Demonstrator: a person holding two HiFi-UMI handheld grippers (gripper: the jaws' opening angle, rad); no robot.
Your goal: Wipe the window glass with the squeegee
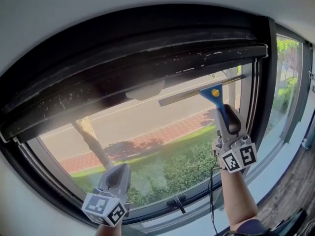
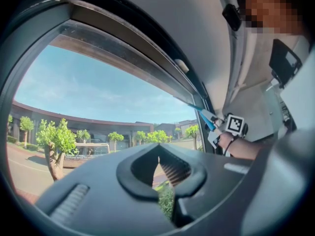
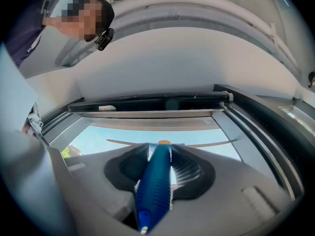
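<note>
Clearly the right tongs point(image 1: 225, 117) clamp the blue handle of the squeegee point(image 1: 215, 93) so that its blade lies level and seemingly pressed to the window glass point(image 1: 142, 127), in the upper right of the head view just under the dark top rail point(image 1: 147, 58) — placed, I judge, for a downward pull. The left tongs point(image 1: 117, 173), closed on nothing, hang at lower left, outside the blade's path.

Squeegee point(image 1: 206, 95), in the right hand-held gripper point(image 1: 223, 113), lies high right on the window glass point(image 1: 147, 132); the left hand-held gripper point(image 1: 116, 173) sits low left, near the bottom frame point(image 1: 147, 214).
</note>
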